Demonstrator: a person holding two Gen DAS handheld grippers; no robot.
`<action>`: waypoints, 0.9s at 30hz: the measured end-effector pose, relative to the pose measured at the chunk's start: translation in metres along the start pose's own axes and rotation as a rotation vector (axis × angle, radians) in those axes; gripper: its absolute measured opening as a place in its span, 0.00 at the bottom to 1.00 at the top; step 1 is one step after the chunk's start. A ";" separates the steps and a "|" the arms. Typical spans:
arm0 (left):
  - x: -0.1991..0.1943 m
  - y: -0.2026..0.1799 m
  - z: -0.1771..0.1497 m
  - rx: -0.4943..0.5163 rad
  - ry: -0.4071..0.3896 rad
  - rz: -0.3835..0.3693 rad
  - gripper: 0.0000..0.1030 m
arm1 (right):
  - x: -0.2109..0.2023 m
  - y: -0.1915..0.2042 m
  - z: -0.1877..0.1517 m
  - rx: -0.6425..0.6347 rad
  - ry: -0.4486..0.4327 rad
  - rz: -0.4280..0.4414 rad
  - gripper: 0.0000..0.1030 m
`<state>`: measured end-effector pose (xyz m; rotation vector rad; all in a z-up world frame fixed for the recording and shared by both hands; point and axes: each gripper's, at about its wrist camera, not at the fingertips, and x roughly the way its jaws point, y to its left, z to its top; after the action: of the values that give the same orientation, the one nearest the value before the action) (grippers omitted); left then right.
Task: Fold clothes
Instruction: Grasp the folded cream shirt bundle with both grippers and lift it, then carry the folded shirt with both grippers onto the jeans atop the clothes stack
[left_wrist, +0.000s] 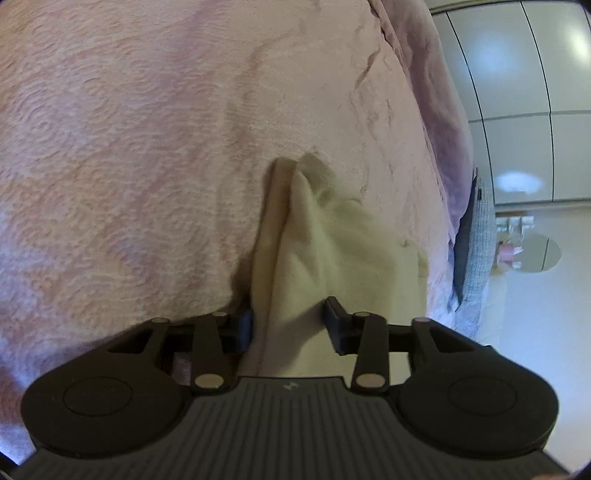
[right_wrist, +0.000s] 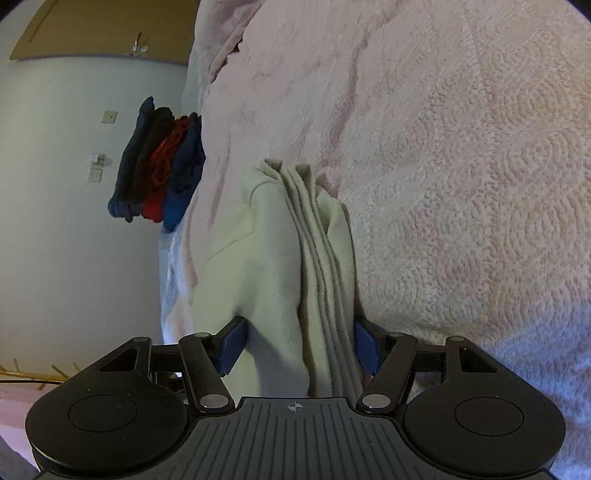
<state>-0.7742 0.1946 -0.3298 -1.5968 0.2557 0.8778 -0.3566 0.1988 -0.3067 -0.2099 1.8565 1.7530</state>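
Note:
A cream garment (left_wrist: 332, 236) lies bunched on the pink bedspread (left_wrist: 129, 147). One end of it runs back between the fingers of my left gripper (left_wrist: 290, 325), and both pads press on it. In the right wrist view the same cream garment (right_wrist: 273, 258) shows as a thick folded bundle with several stacked layers. It fills the gap of my right gripper (right_wrist: 299, 345). Those jaws stand wide, the blue pads (right_wrist: 231, 345) show their inner faces, and the cloth sits loose between them.
A pile of dark blue, black and red clothes (right_wrist: 159, 170) sits at the bed's edge in the right wrist view, with a wall and a wooden door (right_wrist: 103, 29) behind. The left wrist view shows white wardrobe doors (left_wrist: 524, 92) past the bed's edge.

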 end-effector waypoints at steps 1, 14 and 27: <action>-0.001 0.003 0.000 -0.013 -0.002 -0.011 0.31 | 0.000 -0.001 0.001 0.002 0.007 0.006 0.64; -0.058 -0.032 0.009 0.008 -0.052 -0.040 0.06 | -0.008 0.038 -0.024 0.054 -0.038 0.052 0.27; -0.230 -0.095 0.122 0.139 -0.219 -0.150 0.06 | 0.028 0.217 -0.017 0.022 -0.156 0.212 0.27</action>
<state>-0.9218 0.2596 -0.1047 -1.3602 0.0396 0.8904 -0.4900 0.2182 -0.1330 0.1341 1.8380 1.8295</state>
